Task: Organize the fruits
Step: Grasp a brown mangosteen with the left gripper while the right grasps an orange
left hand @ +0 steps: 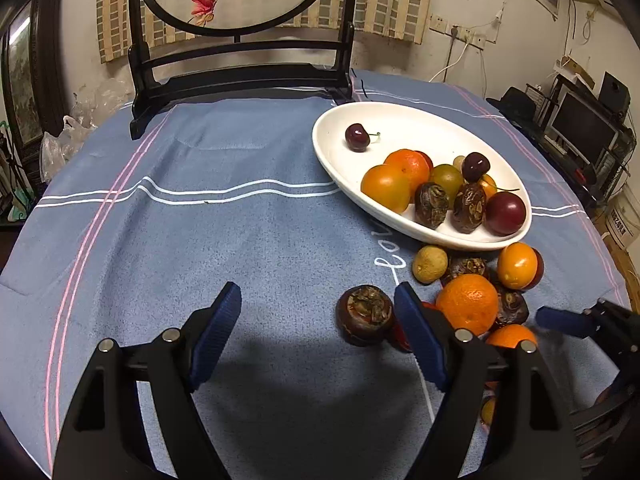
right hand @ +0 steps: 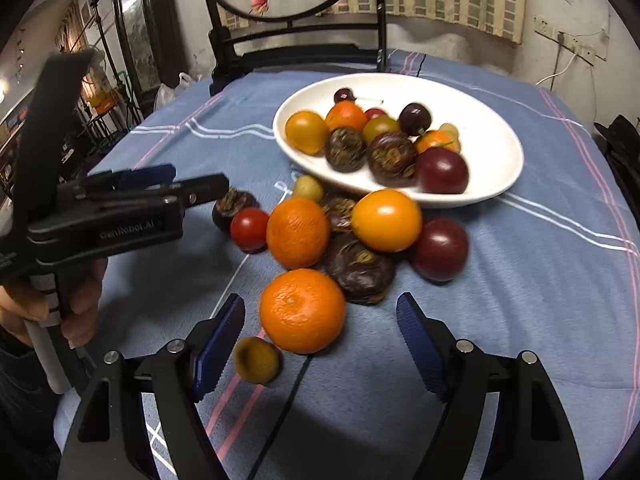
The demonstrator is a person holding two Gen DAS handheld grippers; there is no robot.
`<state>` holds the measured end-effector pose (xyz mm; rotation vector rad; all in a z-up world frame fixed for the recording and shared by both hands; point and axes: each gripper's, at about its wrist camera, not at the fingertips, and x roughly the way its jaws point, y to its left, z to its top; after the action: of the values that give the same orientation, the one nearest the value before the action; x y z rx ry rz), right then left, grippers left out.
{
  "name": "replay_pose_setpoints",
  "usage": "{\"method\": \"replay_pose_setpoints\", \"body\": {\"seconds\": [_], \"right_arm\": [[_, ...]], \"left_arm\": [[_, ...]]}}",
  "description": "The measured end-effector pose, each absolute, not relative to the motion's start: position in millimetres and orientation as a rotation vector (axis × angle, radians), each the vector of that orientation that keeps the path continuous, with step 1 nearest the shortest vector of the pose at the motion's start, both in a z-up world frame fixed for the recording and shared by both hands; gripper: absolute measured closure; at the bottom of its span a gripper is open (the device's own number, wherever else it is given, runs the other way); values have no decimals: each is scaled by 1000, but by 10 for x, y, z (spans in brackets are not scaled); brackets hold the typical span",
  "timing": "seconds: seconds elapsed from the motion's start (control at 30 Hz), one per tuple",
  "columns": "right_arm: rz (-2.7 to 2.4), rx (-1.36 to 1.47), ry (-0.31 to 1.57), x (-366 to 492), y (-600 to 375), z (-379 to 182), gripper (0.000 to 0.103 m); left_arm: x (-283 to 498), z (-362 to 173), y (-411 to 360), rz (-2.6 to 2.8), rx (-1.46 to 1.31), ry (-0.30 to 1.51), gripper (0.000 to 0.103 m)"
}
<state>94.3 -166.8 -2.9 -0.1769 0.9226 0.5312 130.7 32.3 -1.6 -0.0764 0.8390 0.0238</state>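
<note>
The left claw point(left hand: 318, 320) stands wide apart and holds nothing; a dark brown water chestnut point(left hand: 365, 314) lies on the desk point(left hand: 200, 240) between its fingers, just beside the right-hand finger. Beyond that finger, loose fruit forms a cluster: an orange point(left hand: 467, 303), a yellow tomato point(left hand: 517, 265) and a small tan longan point(left hand: 429, 263). Ahead and to the right of the left claw, the white oval dish point(left hand: 400, 120) holds cherries, oranges, tomatoes and more chestnuts. The right claw point(right hand: 320, 330) is likewise wide apart and empty; a second orange point(right hand: 302, 310) lies between its fingers, nearer the left-hand one, with a small tan fruit point(right hand: 256, 360) touching that finger's tip. Directly ahead of the right claw lie a dark chestnut point(right hand: 358, 272), a red tomato point(right hand: 249, 229) and a dark red plum point(right hand: 440, 249). The blue cloth covers the desk.
</note>
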Motion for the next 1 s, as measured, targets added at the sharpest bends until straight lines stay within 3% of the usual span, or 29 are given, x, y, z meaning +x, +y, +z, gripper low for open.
{"method": "replay_pose_setpoints", "body": {"seconds": [0.1, 0.37, 0.43, 0.77, 0.87, 0.93, 1.0], "right_arm": [[494, -155, 951, 963, -1640, -118, 39], [552, -52, 954, 963, -1809, -2, 49], [562, -46, 937, 933, -1832, 27, 58], [555, -132, 902, 847, -1746, 46, 57], [556, -130, 927, 878, -1732, 8, 52], [550, -140, 941, 883, -1708, -29, 49], [553, -145, 949, 880, -1682, -61, 48]], "left_arm": [[1308, -17, 319, 23, -68, 838, 26], [1263, 18, 276, -49, 71, 828, 25], [1250, -6, 231, -66, 117, 835, 25], [1281, -171, 121, -102, 179, 872, 25], [1322, -199, 145, -107, 159, 855, 39], [1410, -278, 161, -139, 124, 892, 55], [1442, -290, 160, -158, 95, 900, 61]]}}
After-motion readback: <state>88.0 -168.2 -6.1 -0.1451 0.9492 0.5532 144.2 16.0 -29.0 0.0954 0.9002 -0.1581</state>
